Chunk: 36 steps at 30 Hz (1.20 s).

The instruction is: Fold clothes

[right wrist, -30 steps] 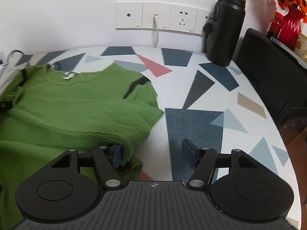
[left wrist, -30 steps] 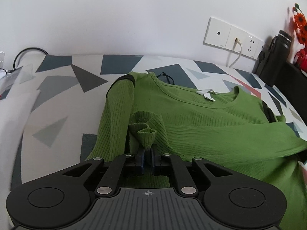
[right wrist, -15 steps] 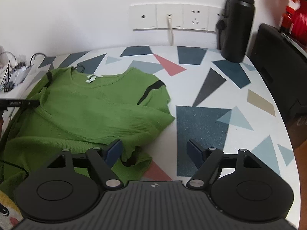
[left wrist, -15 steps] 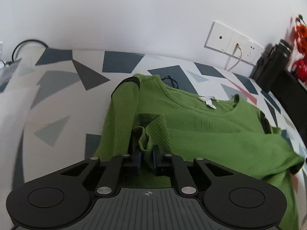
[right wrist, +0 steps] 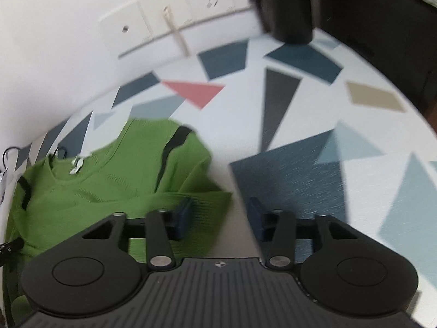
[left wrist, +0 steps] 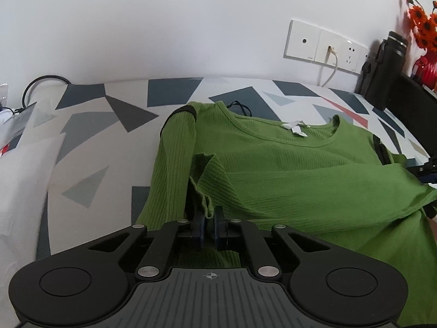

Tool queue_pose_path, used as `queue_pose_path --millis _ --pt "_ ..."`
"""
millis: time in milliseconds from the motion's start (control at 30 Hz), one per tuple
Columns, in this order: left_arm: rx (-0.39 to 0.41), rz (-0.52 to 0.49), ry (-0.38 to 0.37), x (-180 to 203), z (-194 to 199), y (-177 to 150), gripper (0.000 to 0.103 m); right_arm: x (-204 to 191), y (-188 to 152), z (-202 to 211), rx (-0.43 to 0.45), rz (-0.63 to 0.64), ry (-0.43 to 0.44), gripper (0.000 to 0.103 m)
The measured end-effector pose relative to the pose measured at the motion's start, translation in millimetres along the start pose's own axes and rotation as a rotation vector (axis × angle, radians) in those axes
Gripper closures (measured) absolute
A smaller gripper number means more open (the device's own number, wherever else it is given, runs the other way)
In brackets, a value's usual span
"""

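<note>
A green ribbed sweater (left wrist: 286, 169) lies front up on the patterned table (left wrist: 95, 125), with one sleeve folded across its chest. My left gripper (left wrist: 209, 218) is shut on that sleeve's cuff (left wrist: 203, 183), which stands up in a small fold between the pads. In the blurred right wrist view the sweater (right wrist: 109, 180) fills the lower left. My right gripper (right wrist: 220, 213) is at the sweater's right edge and its jaws are closing. The edge of the folded sleeve (right wrist: 213, 199) lies between them. The far pad still stands clear over bare table.
A black bottle (left wrist: 382, 65) stands at the back right by the wall sockets (left wrist: 322, 46), beside a black box (left wrist: 409, 109) and a red vase of orange flowers (left wrist: 424, 65). A cable loop (left wrist: 41, 82) and white cloth lie at the left edge.
The right gripper has rolled and shifted along the sweater's right edge, and its jaws have narrowed around the fold. The left gripper has stayed shut on the cuff.
</note>
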State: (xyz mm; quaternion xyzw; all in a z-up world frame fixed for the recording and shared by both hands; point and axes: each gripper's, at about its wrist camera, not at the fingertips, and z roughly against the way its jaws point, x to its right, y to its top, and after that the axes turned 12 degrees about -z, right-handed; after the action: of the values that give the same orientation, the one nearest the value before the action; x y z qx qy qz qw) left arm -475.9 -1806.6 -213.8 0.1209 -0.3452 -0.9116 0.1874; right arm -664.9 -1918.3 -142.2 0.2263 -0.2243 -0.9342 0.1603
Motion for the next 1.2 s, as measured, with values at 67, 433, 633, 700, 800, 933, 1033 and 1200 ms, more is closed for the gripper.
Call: queue_pose_path --millis 67,433,633,700,800,933,1033,1200 --pt "-0.004 0.017 0.001 -0.2 -1.1 -1.6 0.097 -7.3 -1.3 -3.3 0.010 0.025 -0.021 0.075" --pt "0.037 0.010 0.050 29.9 -29.0 21.6 0.097 -39.9 47.9 -17.5 0.312 0.169 -0.121 0.100" --pt "0.042 -0.004 0.088 26.5 -33.2 25.0 0.095 -38.7 51.8 -57.5 0.246 0.212 -0.169 0.100" --pt "0.043 0.003 0.101 22.7 -35.5 27.9 0.095 -38.4 48.4 -62.7 0.245 0.219 -0.173 0.100" --pt "0.038 0.015 0.113 17.9 -38.9 32.4 0.094 -38.0 43.9 -61.5 0.261 0.211 -0.158 0.099" --pt "0.006 0.020 0.056 16.8 -37.4 35.8 0.074 -36.7 44.7 -48.1 0.284 0.161 -0.128 0.090" --pt "0.006 0.003 0.020 17.9 -25.4 31.6 0.061 -31.3 45.4 -32.0 0.295 0.125 -0.104 0.085" --pt "0.006 -0.022 0.006 14.8 -1.5 21.5 0.059 -19.9 44.0 0.1 0.338 0.038 -0.082 0.075"
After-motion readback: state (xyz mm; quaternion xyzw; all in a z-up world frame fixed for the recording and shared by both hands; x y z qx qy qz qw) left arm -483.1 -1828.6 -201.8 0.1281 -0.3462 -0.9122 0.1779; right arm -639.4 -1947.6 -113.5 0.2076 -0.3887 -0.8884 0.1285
